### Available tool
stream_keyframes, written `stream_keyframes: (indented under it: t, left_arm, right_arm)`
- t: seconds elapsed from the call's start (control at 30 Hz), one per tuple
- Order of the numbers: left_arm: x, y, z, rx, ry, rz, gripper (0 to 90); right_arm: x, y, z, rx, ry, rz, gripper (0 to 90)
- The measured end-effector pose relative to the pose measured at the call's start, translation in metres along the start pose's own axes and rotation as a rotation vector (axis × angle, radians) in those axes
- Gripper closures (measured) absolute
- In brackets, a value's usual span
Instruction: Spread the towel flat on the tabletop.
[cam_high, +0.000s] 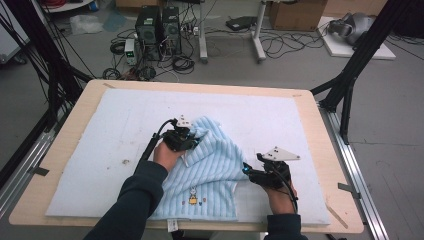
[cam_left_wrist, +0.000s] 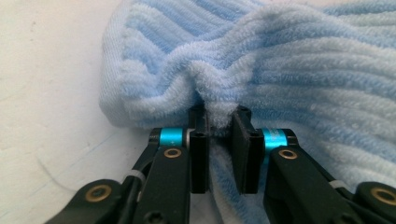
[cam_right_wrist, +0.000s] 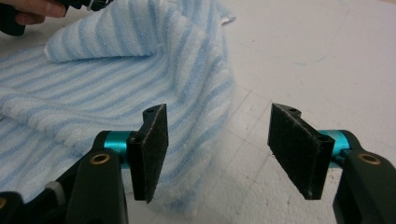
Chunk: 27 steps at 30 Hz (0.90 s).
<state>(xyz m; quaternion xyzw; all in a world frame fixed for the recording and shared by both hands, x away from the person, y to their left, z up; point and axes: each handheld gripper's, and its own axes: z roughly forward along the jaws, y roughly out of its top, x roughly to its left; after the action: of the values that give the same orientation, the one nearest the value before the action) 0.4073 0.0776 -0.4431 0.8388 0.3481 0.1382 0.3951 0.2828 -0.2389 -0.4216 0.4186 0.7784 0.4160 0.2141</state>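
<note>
The towel (cam_high: 210, 170) is thick terry, ribbed in pale and deeper blue stripes, with a small stitched figure near its front hem and a white label hanging over the table edge. It lies on the near middle of the table, flat at the front and pulled up into a soft peak at its far corner. In the left gripper view the pile looks fuzzy and plump, bunched into a fold where the left gripper (cam_left_wrist: 219, 123) pinches it; the black jaws are clamped on that ridge of cloth. The right gripper (cam_right_wrist: 217, 149) hangs at the towel's right edge, its jaws wide apart with nothing between them, the dark pads (cam_right_wrist: 154, 149) rough and foam-like, blue metal collars behind them. Under the towel is a pale blue foam mat (cam_high: 100, 130), scuffed and faintly marked, laid over a light wooden table (cam_high: 65, 130) with rounded corners.
</note>
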Motion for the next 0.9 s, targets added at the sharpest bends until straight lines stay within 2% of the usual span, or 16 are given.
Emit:
stream_keyframes:
  t: [0.03, 0.13, 0.17, 0.2, 0.3, 0.33, 0.37, 0.47, 0.53, 0.6, 0.67, 0.73, 0.77, 0.87, 0.9]
  left_arm:
    - [0.002, 0.000, -0.004, -0.013, 0.017, -0.010, 81.3]
    - [0.006, 0.002, -0.011, -0.033, 0.023, -0.023, 81.4]
    - [0.010, 0.004, -0.022, -0.072, 0.024, -0.041, 81.4]
    - [0.010, 0.004, -0.022, -0.072, 0.024, -0.041, 81.4]
    - [0.016, 0.005, -0.038, -0.117, 0.038, -0.059, 81.2]
    - [0.020, 0.004, -0.048, -0.135, 0.046, -0.073, 81.2]
    - [0.023, 0.002, -0.053, -0.142, 0.051, -0.078, 81.2]
    - [0.027, -0.003, -0.060, -0.137, 0.052, -0.083, 81.1]
    - [0.029, -0.012, -0.065, -0.109, 0.053, -0.064, 81.1]
    - [0.029, -0.017, -0.067, -0.096, 0.054, -0.065, 81.1]
    - [0.030, -0.021, -0.067, -0.094, 0.060, -0.064, 81.1]
    - [0.031, -0.024, -0.067, -0.092, 0.058, -0.067, 81.1]
    - [0.031, -0.025, -0.067, -0.092, 0.058, -0.068, 81.0]
    - [0.031, -0.026, -0.068, -0.101, 0.056, -0.075, 80.8]
    - [0.032, -0.026, -0.068, -0.104, 0.051, -0.077, 80.8]
  right_arm:
    - [0.001, 0.000, 0.000, 0.000, 0.005, 0.000, 37.6]
    - [0.001, 0.000, 0.000, -0.002, 0.005, 0.000, 37.6]
    - [0.001, 0.000, 0.000, -0.003, 0.004, 0.003, 37.8]
    - [0.001, 0.000, 0.000, -0.003, 0.004, 0.003, 37.8]
    - [0.001, 0.000, 0.001, -0.004, 0.002, 0.022, 38.8]
    - [0.001, 0.001, 0.002, -0.009, 0.003, 0.022, 39.8]
    - [0.001, 0.002, 0.002, -0.009, 0.014, 0.031, 44.3]
    - [0.000, 0.007, 0.004, -0.029, 0.051, 0.041, 54.0]
    - [0.001, 0.015, 0.011, -0.027, 0.058, 0.038, 55.2]
    - [0.003, 0.024, 0.024, -0.005, 0.070, 0.030, 53.4]
    - [0.007, 0.033, 0.040, 0.027, 0.061, 0.006, 50.3]
    - [0.010, 0.040, 0.058, 0.063, 0.079, -0.013, 50.9]
    - [0.013, 0.043, 0.066, 0.089, 0.091, -0.021, 55.4]
    - [0.022, 0.044, 0.081, 0.176, 0.158, -0.099, 82.2]
    - [0.024, 0.043, 0.082, 0.197, 0.167, -0.118, 83.5]
